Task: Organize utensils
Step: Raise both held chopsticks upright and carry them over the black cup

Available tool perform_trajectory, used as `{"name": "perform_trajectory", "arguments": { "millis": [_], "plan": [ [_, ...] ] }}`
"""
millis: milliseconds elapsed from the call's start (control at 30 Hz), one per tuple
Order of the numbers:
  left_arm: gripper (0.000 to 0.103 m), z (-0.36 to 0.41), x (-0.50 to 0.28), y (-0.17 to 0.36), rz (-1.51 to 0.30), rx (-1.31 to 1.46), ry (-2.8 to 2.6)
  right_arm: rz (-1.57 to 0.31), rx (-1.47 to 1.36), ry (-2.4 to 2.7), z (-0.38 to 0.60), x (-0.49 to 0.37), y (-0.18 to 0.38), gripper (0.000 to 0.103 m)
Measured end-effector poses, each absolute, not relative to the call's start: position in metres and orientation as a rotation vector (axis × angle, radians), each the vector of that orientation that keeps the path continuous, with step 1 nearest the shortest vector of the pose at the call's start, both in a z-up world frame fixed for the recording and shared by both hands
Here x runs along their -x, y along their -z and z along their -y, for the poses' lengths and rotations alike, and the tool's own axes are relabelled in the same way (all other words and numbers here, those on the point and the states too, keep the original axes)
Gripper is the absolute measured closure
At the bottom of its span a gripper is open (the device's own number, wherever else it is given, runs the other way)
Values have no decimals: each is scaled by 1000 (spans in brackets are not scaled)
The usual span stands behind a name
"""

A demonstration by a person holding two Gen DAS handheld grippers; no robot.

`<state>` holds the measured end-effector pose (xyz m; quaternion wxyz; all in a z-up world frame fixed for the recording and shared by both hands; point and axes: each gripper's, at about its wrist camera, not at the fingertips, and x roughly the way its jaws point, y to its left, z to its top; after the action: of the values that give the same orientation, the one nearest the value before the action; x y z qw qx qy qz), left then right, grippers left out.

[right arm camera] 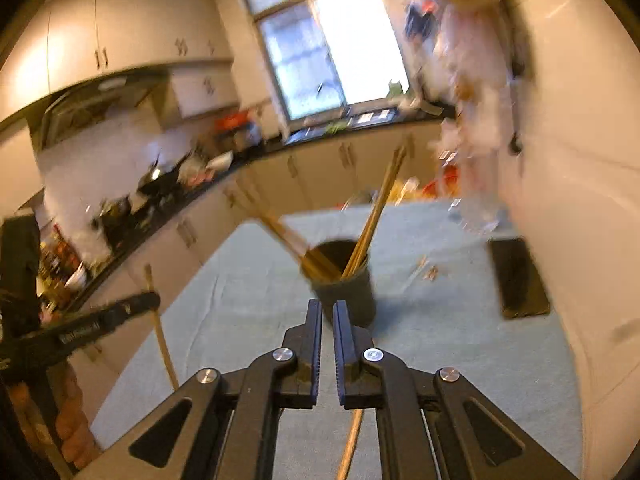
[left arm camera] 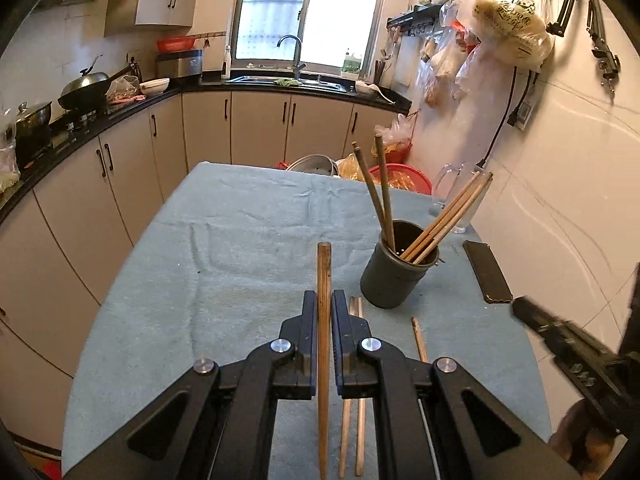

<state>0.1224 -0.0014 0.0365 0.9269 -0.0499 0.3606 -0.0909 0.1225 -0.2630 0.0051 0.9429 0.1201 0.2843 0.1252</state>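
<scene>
My left gripper (left arm camera: 324,300) is shut on a brown wooden chopstick (left arm camera: 323,320) that stands upright between its jaws, above the grey-green cloth. A dark round utensil cup (left arm camera: 394,276) stands just right of it and holds several chopsticks (left arm camera: 436,220) leaning outward. Loose chopsticks (left arm camera: 352,420) lie on the cloth under the gripper, one more (left arm camera: 419,338) to the right. My right gripper (right arm camera: 327,310) is nearly shut and empty, jaws a narrow gap apart, just before the cup (right arm camera: 352,292). The left gripper with its chopstick (right arm camera: 160,336) shows at the left of the blurred right wrist view.
A black phone (left arm camera: 486,270) lies right of the cup near the wall. A clear glass jug (left arm camera: 460,192) stands behind it. The cloth-covered table (left arm camera: 240,240) ends at the far side before red baskets and a metal pot. Kitchen counters run along the left and back.
</scene>
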Motion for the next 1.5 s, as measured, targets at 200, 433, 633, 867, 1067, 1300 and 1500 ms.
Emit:
{"name": "perform_trajectory", "arguments": {
  "millis": [200, 433, 633, 867, 1067, 1300, 1500],
  "plan": [
    [96, 5, -129, -28, -759, 97, 177, -803, -267, -286, 260, -178, 42, 71],
    [96, 4, -128, -27, -759, 95, 168, -1084, -243, -227, 250, -242, 115, 71],
    [96, 7, -130, -23, -777, 85, 173, -1111, -70, -136, 226, -252, 116, 79],
    [96, 3, -125, -26, -765, 112, 189, -994, -78, -161, 222, -226, 94, 95],
    [96, 2, -116, -39, -726, 126, 200, -686, -162, -196, 244, -165, 22, 95],
    [96, 10, -111, -59, -674, 113, 214, -507, -226, -185, 263, -134, -25, 95],
    [96, 15, -110, -74, -644, 105, 227, -448, -249, -201, 273, -129, -46, 95]
  ]
}}
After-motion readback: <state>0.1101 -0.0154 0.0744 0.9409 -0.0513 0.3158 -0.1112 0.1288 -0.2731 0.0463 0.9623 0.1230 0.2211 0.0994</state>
